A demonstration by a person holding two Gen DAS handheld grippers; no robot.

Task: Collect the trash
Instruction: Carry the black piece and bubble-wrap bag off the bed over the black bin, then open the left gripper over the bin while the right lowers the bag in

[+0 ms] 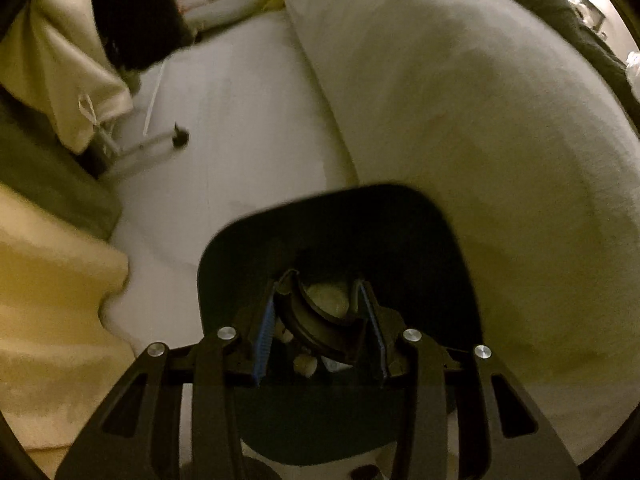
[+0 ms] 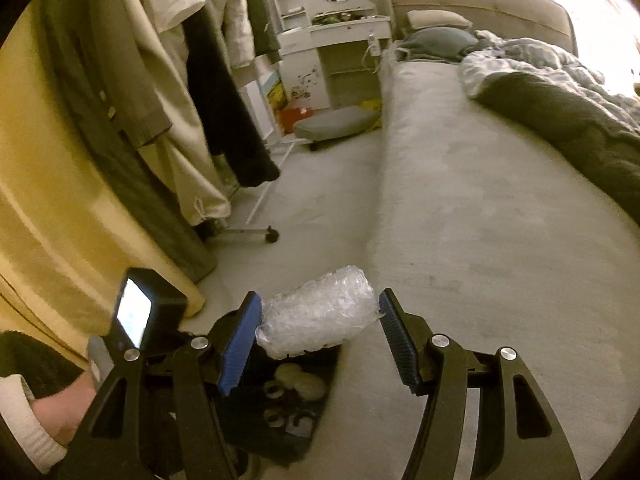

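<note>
In the left wrist view my left gripper (image 1: 320, 300) is shut on the curved rim of a black bin (image 1: 332, 240), whose dark opening holds pale crumpled trash (image 1: 328, 298). In the right wrist view my right gripper (image 2: 320, 320) is open, with a wad of clear bubble wrap (image 2: 320, 312) between its blue pads (image 2: 240, 344). The wad touches the left pad and stands apart from the right one. It hangs over the black bin (image 2: 280, 400), where several pale round scraps (image 2: 296, 384) lie.
A bed with a grey sheet (image 2: 480, 220) fills the right side; a dark blanket (image 2: 568, 136) lies on it. A clothes rack with hanging garments (image 2: 180, 100) and a wheeled base (image 2: 272, 235) stands left. A yellow curtain (image 2: 48, 200) hangs at far left. A white desk (image 2: 336, 36) is at the back.
</note>
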